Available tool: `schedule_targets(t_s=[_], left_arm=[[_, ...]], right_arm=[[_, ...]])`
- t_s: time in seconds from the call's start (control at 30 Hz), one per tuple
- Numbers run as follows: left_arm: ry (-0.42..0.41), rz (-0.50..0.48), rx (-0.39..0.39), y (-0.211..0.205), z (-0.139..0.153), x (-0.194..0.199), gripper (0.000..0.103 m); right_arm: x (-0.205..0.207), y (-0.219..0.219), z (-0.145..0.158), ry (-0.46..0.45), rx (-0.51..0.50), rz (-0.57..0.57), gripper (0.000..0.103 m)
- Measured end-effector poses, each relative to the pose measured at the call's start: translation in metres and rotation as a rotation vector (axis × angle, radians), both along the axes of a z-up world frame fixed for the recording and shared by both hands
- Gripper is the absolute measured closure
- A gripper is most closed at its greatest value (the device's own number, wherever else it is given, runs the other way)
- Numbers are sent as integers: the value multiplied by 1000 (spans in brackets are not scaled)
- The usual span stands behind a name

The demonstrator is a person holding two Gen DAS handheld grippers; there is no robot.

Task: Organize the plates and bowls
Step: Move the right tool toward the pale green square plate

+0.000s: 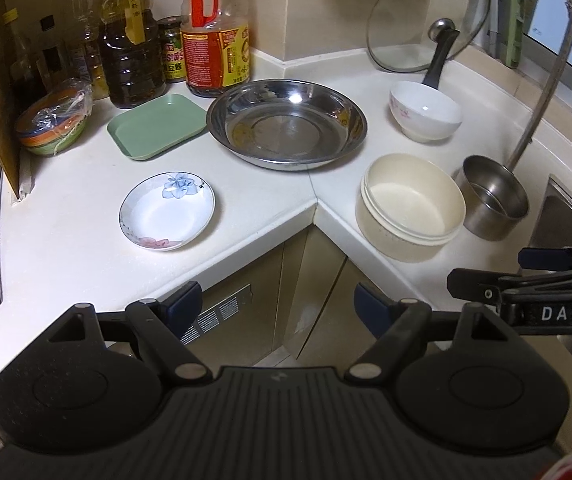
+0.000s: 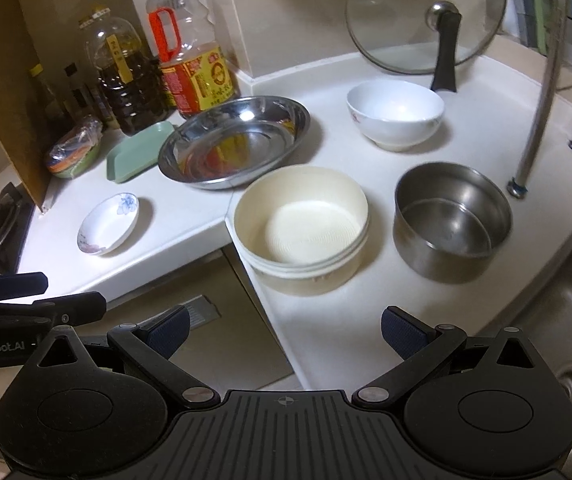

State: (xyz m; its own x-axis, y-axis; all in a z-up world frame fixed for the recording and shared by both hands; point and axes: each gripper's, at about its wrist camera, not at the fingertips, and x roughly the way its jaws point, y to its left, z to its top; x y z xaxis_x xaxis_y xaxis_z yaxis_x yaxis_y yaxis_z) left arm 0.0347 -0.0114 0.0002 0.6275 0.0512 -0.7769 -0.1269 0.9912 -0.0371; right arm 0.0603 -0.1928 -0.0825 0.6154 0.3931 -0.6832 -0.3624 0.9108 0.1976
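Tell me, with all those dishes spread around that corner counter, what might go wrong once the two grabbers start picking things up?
The cream bowl sits near the counter's front edge; a clumsy nudge could tip it to the floor. The small flowered dish is shallow and glazed, so open fingers may slip off its rim. The glass lid leans against the wall behind the white bowl; bumping it could send it sliding.
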Motion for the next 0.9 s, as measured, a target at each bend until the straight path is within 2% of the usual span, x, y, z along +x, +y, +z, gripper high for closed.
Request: schedule_targets(t_s=[0.3,0.4,0.47,0.7,0.9], left_arm=[[-24,124,14,6,6,4,21],[-25,175,25,11,6,4,21],[-21,217,35,19,6,5,21],[-18,297,54,46,8,18,21],[-45,335,84,83,13,45,21]], right_arm=[[23,-4,3,-36,50,104,1],[31,0,5,-51,63,152,9],[38,5,6,-45,68,174,13],[60,25,10,-44,109,238,14],[82,53,22,-92,126,265,15]])
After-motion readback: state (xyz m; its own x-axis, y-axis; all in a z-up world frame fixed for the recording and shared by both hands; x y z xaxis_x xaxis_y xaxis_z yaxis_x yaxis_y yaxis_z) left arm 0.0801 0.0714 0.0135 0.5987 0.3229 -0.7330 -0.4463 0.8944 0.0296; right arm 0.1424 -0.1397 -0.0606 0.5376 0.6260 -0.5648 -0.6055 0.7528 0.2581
